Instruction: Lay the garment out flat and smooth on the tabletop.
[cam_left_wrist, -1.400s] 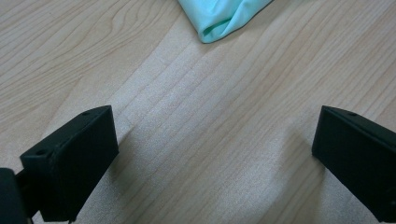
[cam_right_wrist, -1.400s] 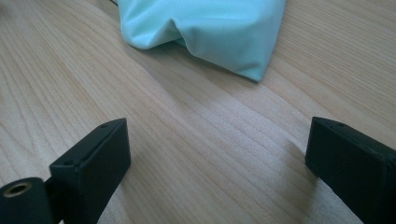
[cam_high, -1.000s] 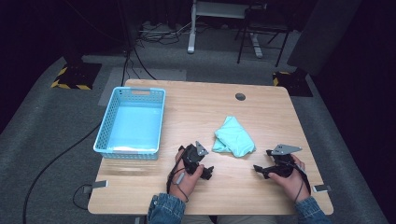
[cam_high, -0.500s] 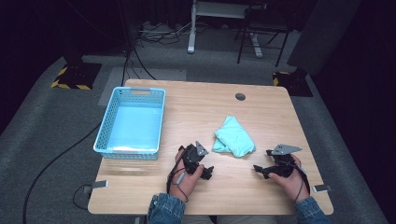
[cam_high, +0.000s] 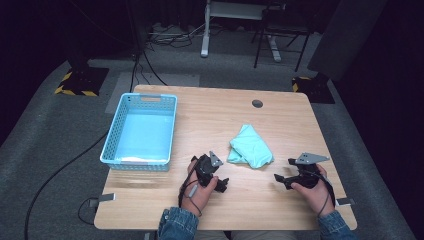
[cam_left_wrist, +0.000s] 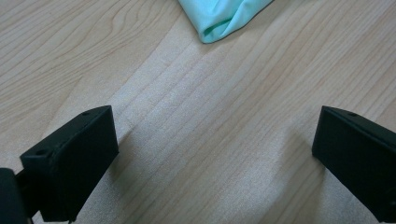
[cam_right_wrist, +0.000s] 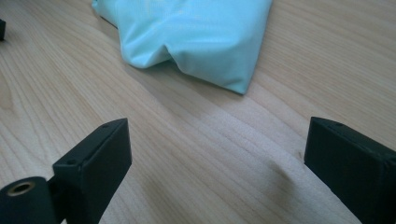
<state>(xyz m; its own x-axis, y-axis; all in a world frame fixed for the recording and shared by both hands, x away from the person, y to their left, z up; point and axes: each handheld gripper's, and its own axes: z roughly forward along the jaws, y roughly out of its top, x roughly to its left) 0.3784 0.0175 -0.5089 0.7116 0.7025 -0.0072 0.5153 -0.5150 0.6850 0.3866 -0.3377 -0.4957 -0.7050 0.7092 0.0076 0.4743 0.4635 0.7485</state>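
A crumpled mint-green cloth (cam_high: 250, 148) lies on the wooden table (cam_high: 225, 115), right of centre. My left gripper (cam_high: 223, 185) rests low on the table just left of and nearer than the cloth, jaws wide open over bare wood; a corner of the cloth (cam_left_wrist: 224, 16) shows at the top of the left gripper view. My right gripper (cam_high: 280, 180) sits to the right of the cloth, also open and holding nothing. The cloth (cam_right_wrist: 196, 37) lies a short way beyond its jaws in the right gripper view.
A light blue plastic basket (cam_high: 142, 131) stands empty at the table's left side. A round cable hole (cam_high: 257, 103) is near the far edge. Beyond the table are dark floor, cables and a chair base.
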